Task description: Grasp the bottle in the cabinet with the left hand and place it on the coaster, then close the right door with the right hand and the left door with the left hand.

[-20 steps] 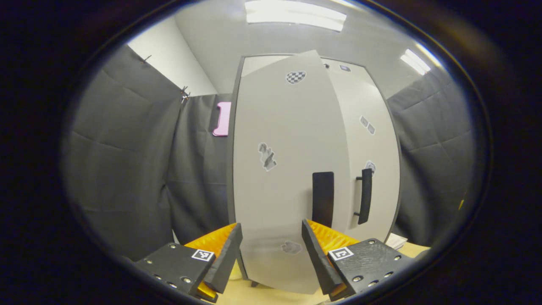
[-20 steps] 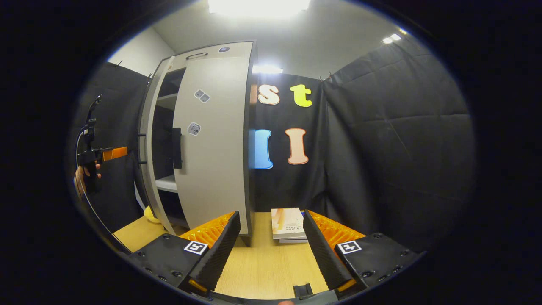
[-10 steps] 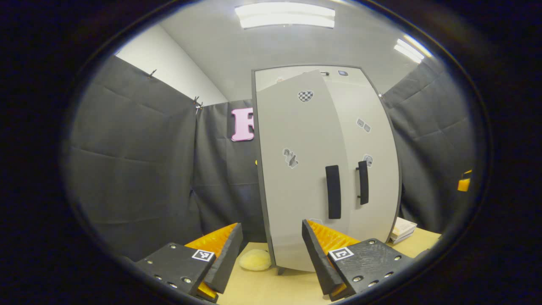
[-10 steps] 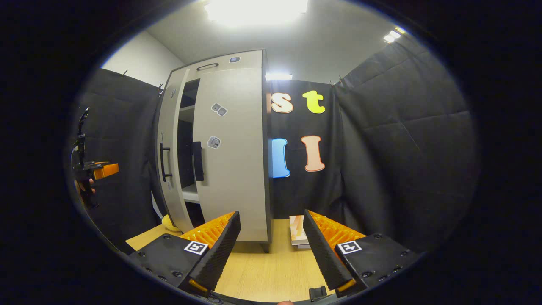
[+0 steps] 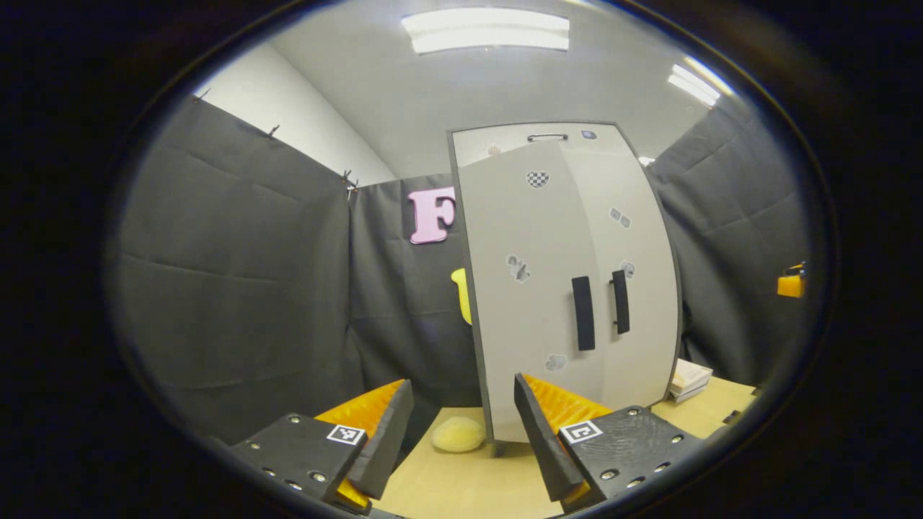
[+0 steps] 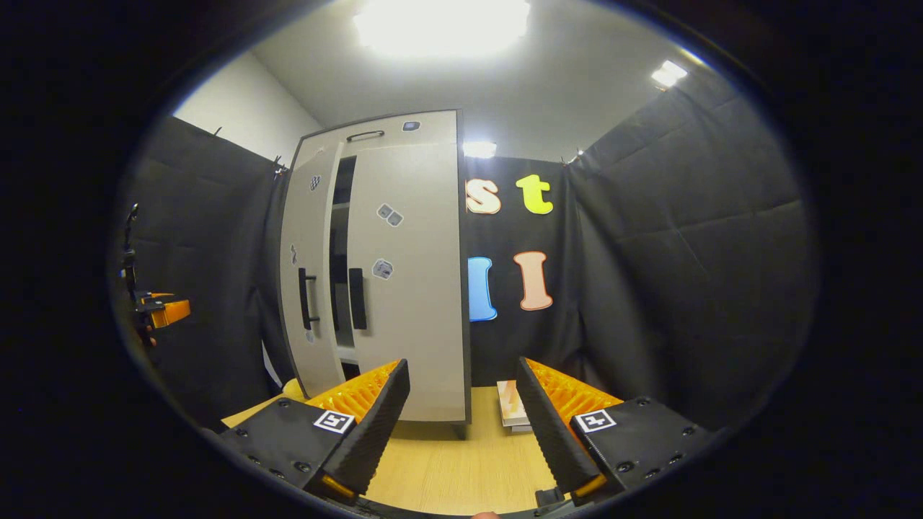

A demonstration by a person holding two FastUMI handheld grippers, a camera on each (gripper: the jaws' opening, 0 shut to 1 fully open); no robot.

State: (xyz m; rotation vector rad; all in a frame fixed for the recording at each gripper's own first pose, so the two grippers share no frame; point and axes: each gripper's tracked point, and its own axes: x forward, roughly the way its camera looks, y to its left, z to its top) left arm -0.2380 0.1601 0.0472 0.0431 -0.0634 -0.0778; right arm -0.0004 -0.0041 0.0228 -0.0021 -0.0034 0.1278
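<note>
Left gripper view, going left to right: black padded cloth wall [image 5: 238, 274] on the left; yellow foam-looking blob [image 5: 458, 434] sitting on the wooden table [image 5: 461, 490] just left of the cabinet's bottom corner; left gripper [image 5: 461, 440] low in front, fingers spread wide apart, clamped on nothing, well back from the cabinet; tall grey cabinet [image 5: 570, 281] standing upright on the table; left door [image 5: 526, 288] nearly shut but swung out a touch, top edge sitting proud of the frame; right door [image 5: 638, 288] flush; two dark vertical handles [image 5: 583, 313] side by side near the middle seam; small stack of books [image 5: 689, 378] on the table just right of the cabinet; right gripper peeking in at the far right edge [image 5: 791, 282], too small to judge its fingers from here.

Right gripper view, same direction: left gripper far off at the left edge [image 6: 162, 310], held up off the table; cabinet [image 6: 375, 267] with a narrow dark gap between the doors, left door [image 6: 306, 281] ajar, right door [image 6: 414, 274] closed; shelf edges faintly visible through the gap; right gripper [image 6: 461, 432] low in front over bare table [image 6: 461, 468], fingers wide apart, gripping nothing; books [image 6: 513, 407] between its fingers farther back.

Can't spot the bottle or coaster from these angles; can't tell where they ended up.
</note>
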